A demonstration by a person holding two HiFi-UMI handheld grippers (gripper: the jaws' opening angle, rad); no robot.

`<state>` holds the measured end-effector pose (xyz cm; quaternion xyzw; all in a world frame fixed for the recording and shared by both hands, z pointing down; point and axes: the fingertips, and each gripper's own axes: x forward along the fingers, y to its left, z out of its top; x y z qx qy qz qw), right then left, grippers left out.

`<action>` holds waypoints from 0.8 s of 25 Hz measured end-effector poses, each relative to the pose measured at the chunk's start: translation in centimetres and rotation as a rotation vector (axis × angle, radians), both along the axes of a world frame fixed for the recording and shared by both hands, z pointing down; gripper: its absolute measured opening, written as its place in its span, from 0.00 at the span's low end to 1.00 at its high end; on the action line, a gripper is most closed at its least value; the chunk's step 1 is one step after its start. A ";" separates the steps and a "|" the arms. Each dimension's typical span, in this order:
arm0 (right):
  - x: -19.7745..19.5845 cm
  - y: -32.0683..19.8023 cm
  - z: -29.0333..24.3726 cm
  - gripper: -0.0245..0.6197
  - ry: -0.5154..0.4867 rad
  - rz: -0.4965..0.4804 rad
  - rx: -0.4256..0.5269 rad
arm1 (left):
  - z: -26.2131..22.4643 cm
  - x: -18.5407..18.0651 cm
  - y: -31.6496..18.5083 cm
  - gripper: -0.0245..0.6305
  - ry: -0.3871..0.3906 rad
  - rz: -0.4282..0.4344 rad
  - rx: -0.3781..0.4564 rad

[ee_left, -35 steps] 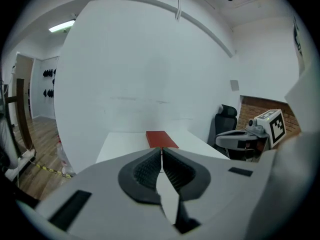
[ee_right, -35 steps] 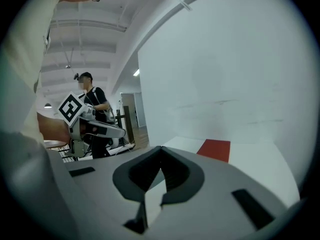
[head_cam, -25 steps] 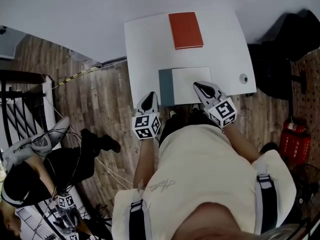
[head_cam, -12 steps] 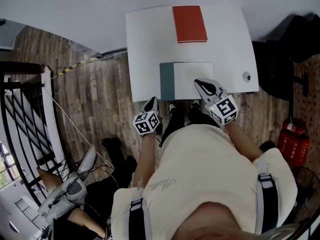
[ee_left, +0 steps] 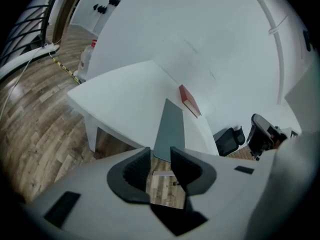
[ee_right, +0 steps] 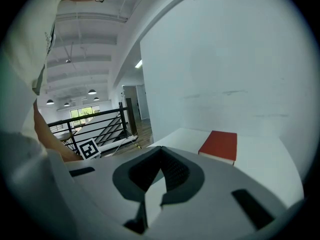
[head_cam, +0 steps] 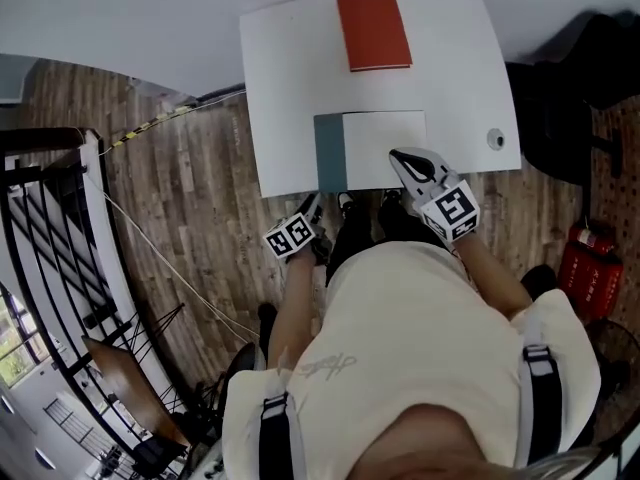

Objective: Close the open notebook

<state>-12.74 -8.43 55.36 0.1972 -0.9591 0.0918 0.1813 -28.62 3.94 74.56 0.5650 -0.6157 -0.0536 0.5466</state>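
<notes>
While the wooden plank floor fills the left of the head view, a white rectangular table stands against the pale wall, and the person in a cream top stands at its near edge. On the near half of the table the open notebook lies flat, with its grey-green cover leaf spread to the left and a blank white page to the right. Its near edge runs along the table's near edge. A closed red hardback book lies at the far edge, well apart from the notebook. The right tool rests over the notebook's near right corner, pointing across the white page. Its jaws meet at the tips, and whether a sheet is caught there I cannot tell. The left tool hangs off the table over the floor, just below the near edge on the notebook's cover side. Its jaws have just been opening and stand apart with nothing between them. Only floor boards show through the gap, and the cover's edge lies ahead. A small round grey fitting sits near the table's right edge
</notes>
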 end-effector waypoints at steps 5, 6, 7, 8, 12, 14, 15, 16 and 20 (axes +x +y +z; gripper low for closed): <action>0.9 -0.3 0.6 0.05 0.025 0.004 -0.013 | 1.7 0.8 -0.3 0.22 0.062 -0.022 -0.032; 0.8 -0.3 0.7 0.05 0.030 0.001 -0.014 | 1.8 0.7 -0.5 0.22 0.075 -0.032 -0.032; 0.8 -0.3 0.8 0.05 0.035 -0.004 -0.012 | 2.0 0.6 -0.7 0.22 0.086 -0.041 -0.033; 0.7 -0.3 0.9 0.05 0.039 -0.009 -0.010 | 2.2 0.6 -0.8 0.22 0.095 -0.048 -0.036; 0.3 -0.3 0.9 0.05 0.034 -0.018 -0.015 | 2.7 0.7 -1.0 0.22 0.141 -0.063 -0.053; 0.2 -0.3 0.9 0.05 0.028 -0.025 -0.006 | 2.7 1.0 -1.1 0.19 0.162 -0.051 -0.053; 0.2 -0.4 0.9 0.05 0.026 -0.023 -0.005 | 2.6 1.2 -1.0 0.15 0.171 -0.045 -0.052; 0.1 -0.4 0.8 0.05 0.026 -0.019 -0.006 | 2.5 1.2 -0.9 0.14 0.177 -0.042 -0.050; -0.2 -0.5 0.6 0.05 0.031 -0.012 -0.002 | 2.3 1.1 -0.9 0.08 0.169 -0.039 -0.040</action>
